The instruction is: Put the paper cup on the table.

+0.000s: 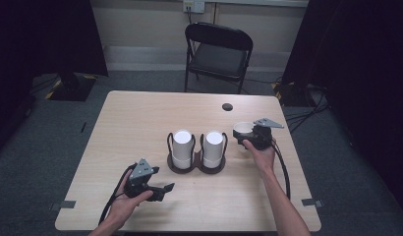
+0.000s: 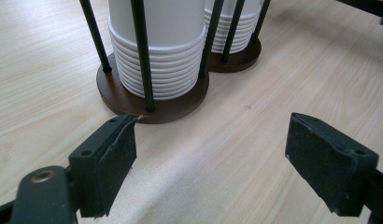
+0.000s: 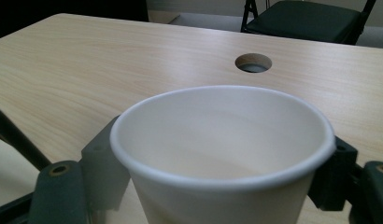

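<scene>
A white paper cup (image 1: 243, 128) (image 3: 222, 140) stands upright between the jaws of my right gripper (image 1: 245, 135) (image 3: 217, 179), at the table's right side. The pads sit against its wall just under the rim, so the gripper is shut on it. To its left, a dark double holder (image 1: 197, 168) (image 2: 152, 100) carries two stacks of white cups (image 1: 182, 143) (image 1: 214, 145) (image 2: 157, 46) inside thin black rods. My left gripper (image 1: 162, 189) (image 2: 210, 163) rests low near the front edge, pointing at the holder's base. Its jaws are open with bare table between them.
The wooden table (image 1: 135, 118) has a round cable hole (image 1: 227, 106) (image 3: 253, 62) behind the held cup. A black folding chair (image 1: 218, 49) stands beyond the far edge. Cables trail from both grippers toward the front.
</scene>
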Demonstrator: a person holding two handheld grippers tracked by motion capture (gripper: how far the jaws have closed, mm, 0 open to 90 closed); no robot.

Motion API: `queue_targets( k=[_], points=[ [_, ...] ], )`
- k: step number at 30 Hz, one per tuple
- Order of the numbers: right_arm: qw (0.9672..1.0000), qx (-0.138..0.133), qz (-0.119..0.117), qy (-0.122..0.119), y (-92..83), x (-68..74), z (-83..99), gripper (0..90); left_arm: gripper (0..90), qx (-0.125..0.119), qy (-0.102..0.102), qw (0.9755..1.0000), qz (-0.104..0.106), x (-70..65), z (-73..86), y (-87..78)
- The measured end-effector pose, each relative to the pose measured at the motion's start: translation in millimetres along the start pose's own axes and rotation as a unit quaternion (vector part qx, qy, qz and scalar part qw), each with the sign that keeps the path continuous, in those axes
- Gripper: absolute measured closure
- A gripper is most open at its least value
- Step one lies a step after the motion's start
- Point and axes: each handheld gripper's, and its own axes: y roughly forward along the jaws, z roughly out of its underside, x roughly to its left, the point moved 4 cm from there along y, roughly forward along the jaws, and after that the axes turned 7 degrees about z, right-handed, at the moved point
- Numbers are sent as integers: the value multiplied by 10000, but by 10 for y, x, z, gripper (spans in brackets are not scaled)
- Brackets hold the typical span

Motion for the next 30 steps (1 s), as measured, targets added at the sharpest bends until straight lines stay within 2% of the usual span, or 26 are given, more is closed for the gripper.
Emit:
queue_targets(
  k=[2, 5, 11, 23, 29, 30],
  points=[
    [9999, 51, 22, 128, 36, -34, 24, 227, 165, 1, 3, 10000, 5, 1, 0, 0],
    [9999, 91, 24, 105, 56, -40, 46, 224, 166, 8, 18, 10000, 6, 5, 2, 2],
    [9999, -43, -36, 160, 82, -16, 32, 221, 167, -2, 30, 10000, 6, -2, -4, -2],
    [9999, 80, -68, 37, 88, 11, 72, 217, 168, -16, 51, 10000, 8, -3, -10, -15],
    [9998, 197, 1, -52, 36, -17, 105, 220, 169, -33, 113, 9999, -5, -5, -21, -22],
    [9997, 220, 53, -67, 25, -26, 113, 219, 169, -59, 52, 10000, 24, -16, -24, -24]
  ],
)
